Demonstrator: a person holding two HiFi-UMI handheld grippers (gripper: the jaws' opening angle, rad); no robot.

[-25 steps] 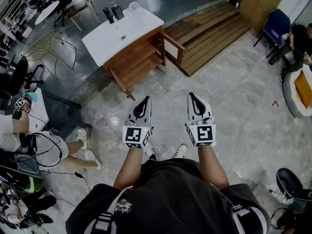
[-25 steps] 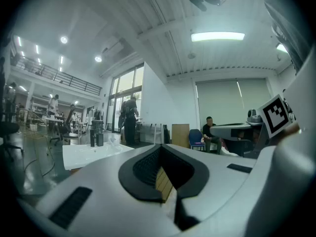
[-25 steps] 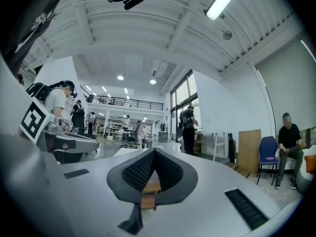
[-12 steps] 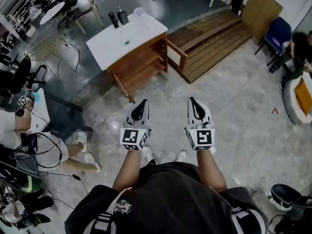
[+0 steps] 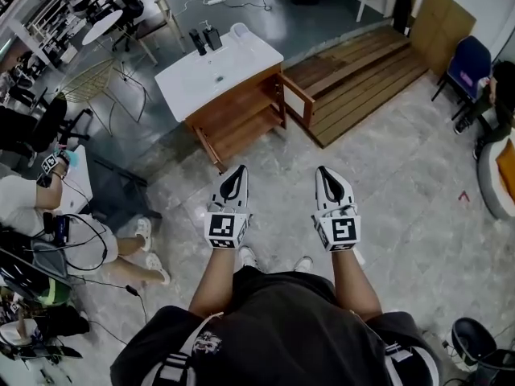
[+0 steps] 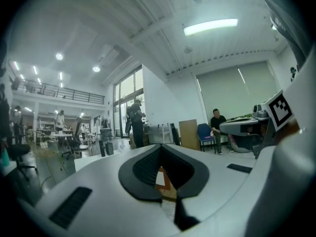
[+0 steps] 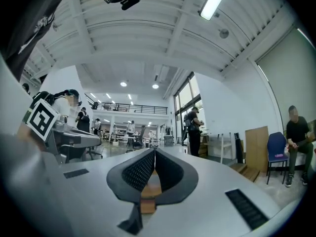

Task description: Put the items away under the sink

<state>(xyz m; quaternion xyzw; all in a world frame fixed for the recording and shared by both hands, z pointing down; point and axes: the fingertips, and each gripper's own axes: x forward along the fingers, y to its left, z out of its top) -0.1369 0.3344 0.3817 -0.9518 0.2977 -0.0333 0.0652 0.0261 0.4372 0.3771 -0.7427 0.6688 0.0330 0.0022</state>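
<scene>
A vanity with a white sink top [image 5: 211,75] and a wooden cabinet [image 5: 239,119] stands ahead of me on the stone floor, both doors swung open and a shelf showing inside. Two dark bottles [image 5: 204,39] and a pale cup [image 5: 239,30] stand at the back of the top. My left gripper [image 5: 236,172] and right gripper [image 5: 323,172] are held side by side in front of me, well short of the cabinet, both shut with nothing between the jaws. In the left gripper view the left gripper [image 6: 160,148] points at the vanity, the bottles [image 6: 105,147] off to its left.
A low wooden platform [image 5: 362,67] lies right of the vanity. A seated person [image 5: 48,215] with cables and gear is at my left. A wire chair [image 5: 88,79] stands left of the sink. A blue chair [image 5: 471,63] and another seated person [image 5: 500,95] are at the far right.
The vanity has shifted down and to the right in the head view, a little nearer. Both grippers stay shut, side by side in front of me.
</scene>
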